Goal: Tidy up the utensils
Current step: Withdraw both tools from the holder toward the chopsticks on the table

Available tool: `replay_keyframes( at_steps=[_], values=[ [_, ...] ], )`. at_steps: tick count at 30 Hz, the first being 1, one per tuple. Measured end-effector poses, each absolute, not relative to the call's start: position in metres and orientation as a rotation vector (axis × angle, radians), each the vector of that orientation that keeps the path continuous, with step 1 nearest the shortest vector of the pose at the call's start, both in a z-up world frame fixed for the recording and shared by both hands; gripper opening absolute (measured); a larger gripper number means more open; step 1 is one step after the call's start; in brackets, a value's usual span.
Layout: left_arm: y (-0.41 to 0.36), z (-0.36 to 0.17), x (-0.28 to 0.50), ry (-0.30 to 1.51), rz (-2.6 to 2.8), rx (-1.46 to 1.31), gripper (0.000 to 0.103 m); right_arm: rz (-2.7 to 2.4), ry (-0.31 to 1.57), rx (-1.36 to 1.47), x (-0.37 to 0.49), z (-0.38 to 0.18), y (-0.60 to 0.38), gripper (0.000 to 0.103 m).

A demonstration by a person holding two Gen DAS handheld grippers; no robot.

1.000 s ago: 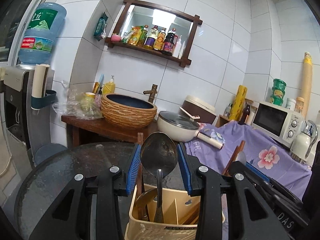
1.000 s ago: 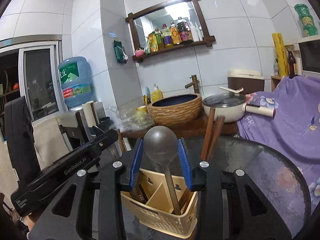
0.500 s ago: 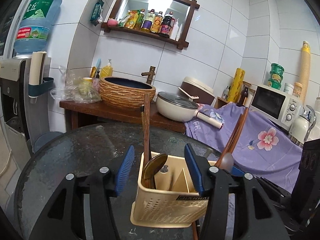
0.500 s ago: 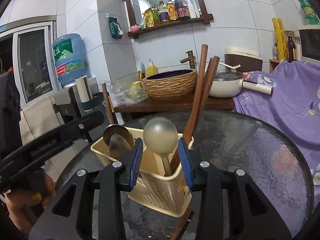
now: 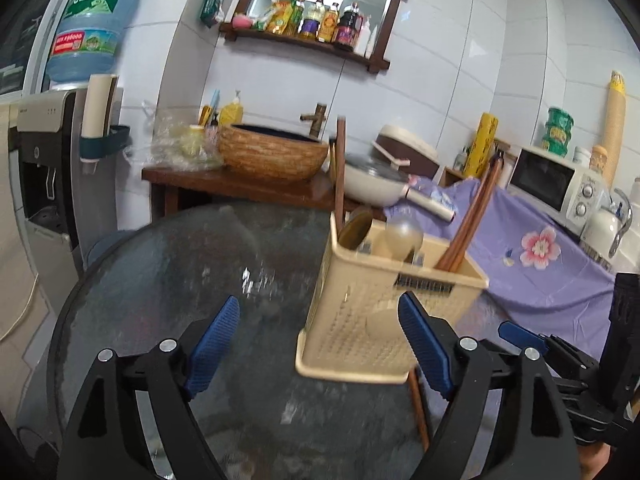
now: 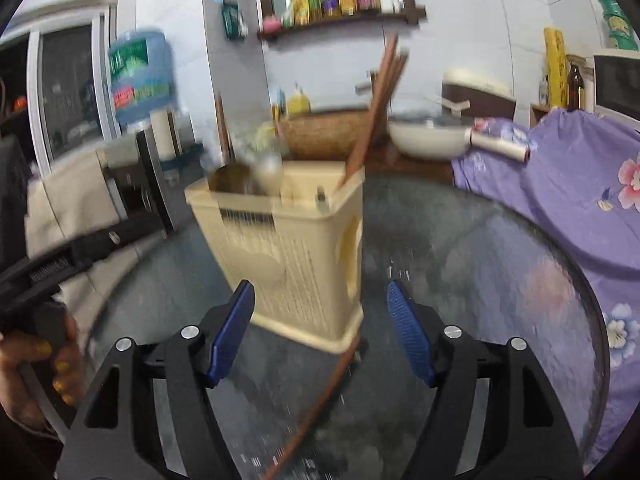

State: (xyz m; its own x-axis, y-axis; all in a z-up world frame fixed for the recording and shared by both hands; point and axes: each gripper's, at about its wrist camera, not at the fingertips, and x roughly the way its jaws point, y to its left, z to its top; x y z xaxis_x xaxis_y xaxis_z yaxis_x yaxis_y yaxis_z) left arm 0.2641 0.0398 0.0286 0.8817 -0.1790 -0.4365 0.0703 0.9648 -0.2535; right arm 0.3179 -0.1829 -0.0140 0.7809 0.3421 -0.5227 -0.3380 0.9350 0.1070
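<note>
Fingers [image 6: 408,332] sharp, utensil caddy [image 6: 288,252] blurred

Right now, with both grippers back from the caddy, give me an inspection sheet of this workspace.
Surface: round dark glass table, smeared.
Job's things: beige utensil caddy standing upright on the table, holding two spoons and brown chopsticks; one loose chopstick lies on the table by its base.
Clutter: nothing seen on the table.
Grippers: left gripper open, empty; right gripper open, empty.
Cables: nothing seen.
Surroundings: woven basin, white pan, microwave, water bottle, purple cloth.
</note>
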Motion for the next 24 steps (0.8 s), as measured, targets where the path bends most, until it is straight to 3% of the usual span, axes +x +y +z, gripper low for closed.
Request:
replay_keyframes(
  at_steps=[4, 11, 24],
  values=[
    [0.033, 0.004, 0.249, 0.564, -0.138, -0.164, 0.08, 0.355, 0.731, -0.077, 0.308, -0.054, -0.176, 0.069],
    [0.018, -0.024, 0.228, 0.653, -0.179, -0.101, 0.08, 0.269, 0.819, -0.204, 0.29, -0.089, -0.17, 0.069],
    [-0.031, -0.037, 0.224, 0.748, -0.282, 0.054, 0.08, 0.153, 0.878, -0.217, 0.282, -0.085, -0.214, 0.069]
  ],
)
